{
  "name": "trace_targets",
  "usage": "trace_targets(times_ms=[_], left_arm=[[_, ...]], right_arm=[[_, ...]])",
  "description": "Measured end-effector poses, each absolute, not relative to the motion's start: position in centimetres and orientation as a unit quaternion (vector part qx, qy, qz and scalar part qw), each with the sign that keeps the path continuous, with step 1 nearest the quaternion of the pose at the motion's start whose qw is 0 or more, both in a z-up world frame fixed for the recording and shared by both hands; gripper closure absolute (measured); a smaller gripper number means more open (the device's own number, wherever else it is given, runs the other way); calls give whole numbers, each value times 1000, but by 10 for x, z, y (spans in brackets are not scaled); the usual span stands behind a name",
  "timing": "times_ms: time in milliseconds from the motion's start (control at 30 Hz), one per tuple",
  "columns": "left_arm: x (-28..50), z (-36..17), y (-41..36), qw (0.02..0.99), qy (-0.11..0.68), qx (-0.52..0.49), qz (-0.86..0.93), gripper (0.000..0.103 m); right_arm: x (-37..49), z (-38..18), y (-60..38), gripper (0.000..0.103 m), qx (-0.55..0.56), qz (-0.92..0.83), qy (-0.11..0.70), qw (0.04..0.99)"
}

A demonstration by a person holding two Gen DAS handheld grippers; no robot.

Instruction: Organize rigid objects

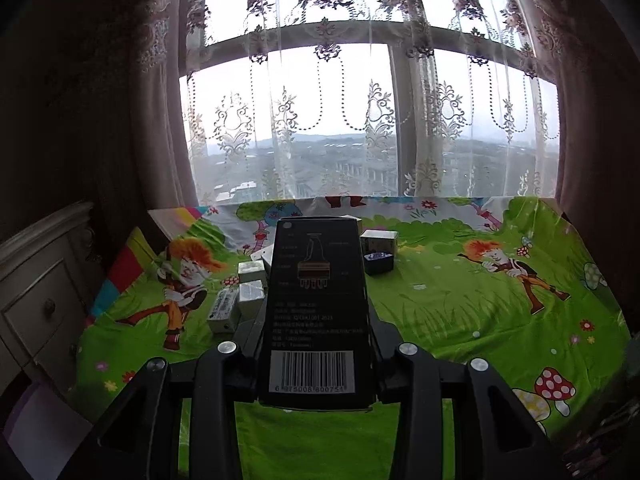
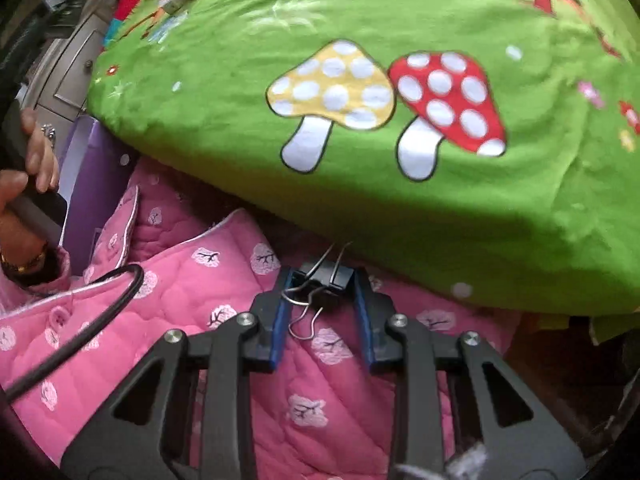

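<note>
The left gripper (image 1: 316, 360) is clamped on a tall black carton (image 1: 318, 300), held upright by its lower part with the barcode face toward the camera, above the near middle of the green cartoon tablecloth (image 1: 460, 300). It looks like light, stiff cardboard with smooth, slightly slick faces, so a grip on the two narrow sides low down, as now, should hold it, though firm squeezing could dent the walls. Beyond it, a cluster of small boxes (image 1: 248, 292) sits at the far left of the cloth, and a dark blue box (image 1: 378, 262) lies just right of the carton's top edge. The right gripper (image 2: 322, 280) is closed on a black binder clip (image 2: 326, 276), nipped across its body between the blue pads (image 2: 282, 316), off the near edge of the table over a pink quilted garment (image 2: 208, 280). The clip is small, hard steel, probably slippery; its wire handles hang loose, and whether the pads bear squarely is hard to tell.
</note>
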State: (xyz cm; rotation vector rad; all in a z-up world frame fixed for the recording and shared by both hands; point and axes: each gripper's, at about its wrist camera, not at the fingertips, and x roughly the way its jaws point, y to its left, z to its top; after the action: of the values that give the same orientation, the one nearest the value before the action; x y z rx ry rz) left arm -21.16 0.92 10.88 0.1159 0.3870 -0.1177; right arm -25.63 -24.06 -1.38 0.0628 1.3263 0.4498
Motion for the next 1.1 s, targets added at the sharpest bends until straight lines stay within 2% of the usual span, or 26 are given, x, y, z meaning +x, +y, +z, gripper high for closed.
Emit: trace_targets(times_ms=[67,133,300,400,500,800,1100], left_arm=[[-215,113,7,979,184,59,-60,63],[-216,118,7,980,179,51,-68,63],[-224,135,-1,981,167,53,-83,63],[-227,139,-2,980,169,56,-88,63],[-230,143,-1,978,181,49,-92,63],[-249,144,20,977,195,55,-69,63],[-267,140,55,977,205,47,-30,63]], right_arm=[[-264,16,-239,70,10,221,566,794],[-269,67,-248,70,21,222,481,848],[-288,179,-275,70,7,97,220,971],[-306,206,-269,70,-8,33,94,995],[-323,216,-249,70,-53,1,6,999],[-313,209,-209,70,-93,40,-35,994],[-303,211,-165,70,-100,119,-19,988]])
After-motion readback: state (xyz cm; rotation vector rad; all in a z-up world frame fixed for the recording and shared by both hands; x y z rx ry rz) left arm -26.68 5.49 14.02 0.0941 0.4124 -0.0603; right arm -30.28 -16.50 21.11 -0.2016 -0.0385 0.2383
